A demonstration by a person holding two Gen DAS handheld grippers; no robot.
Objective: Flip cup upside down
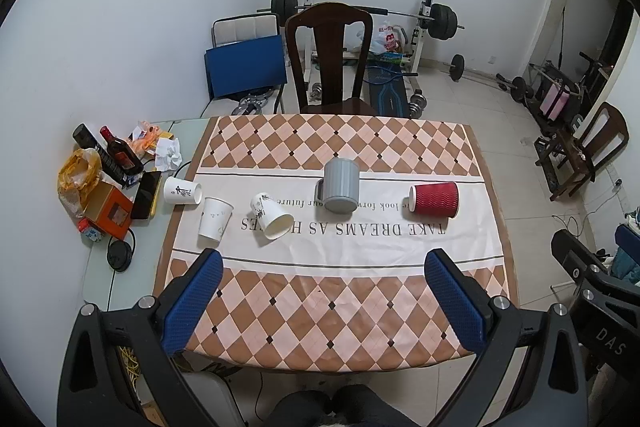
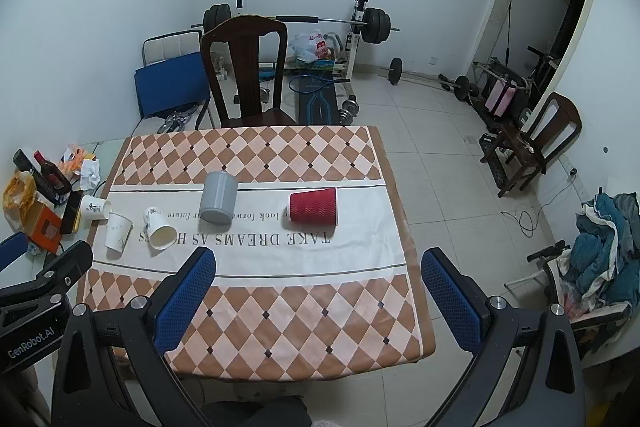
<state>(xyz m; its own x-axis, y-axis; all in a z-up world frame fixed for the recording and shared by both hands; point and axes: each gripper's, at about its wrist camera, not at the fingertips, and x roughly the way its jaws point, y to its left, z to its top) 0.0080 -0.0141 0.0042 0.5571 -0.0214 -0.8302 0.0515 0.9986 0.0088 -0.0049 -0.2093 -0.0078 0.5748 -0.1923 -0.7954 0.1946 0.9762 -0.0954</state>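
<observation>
Several cups lie in a row across the middle of the checked tablecloth (image 1: 344, 311). A red ribbed paper cup (image 1: 434, 199) (image 2: 314, 207) lies on its side at the right. A grey mug (image 1: 341, 185) (image 2: 217, 197) stands mouth down near the middle. One white paper cup (image 1: 272, 215) (image 2: 161, 228) lies on its side, another (image 1: 215, 218) (image 2: 118, 231) stands mouth down, a third (image 1: 182, 190) (image 2: 94, 207) lies at the cloth's left edge. My left gripper (image 1: 324, 307) and right gripper (image 2: 320, 303) are open, empty, above the near edge.
Clutter sits on the bare table left of the cloth: a dark bottle (image 1: 120, 151), an orange box (image 1: 110, 213), a yellow bag (image 1: 78, 175), crumpled paper (image 1: 168, 153). A wooden chair (image 1: 330, 59) stands behind the table. Weights (image 1: 442, 21) line the back wall.
</observation>
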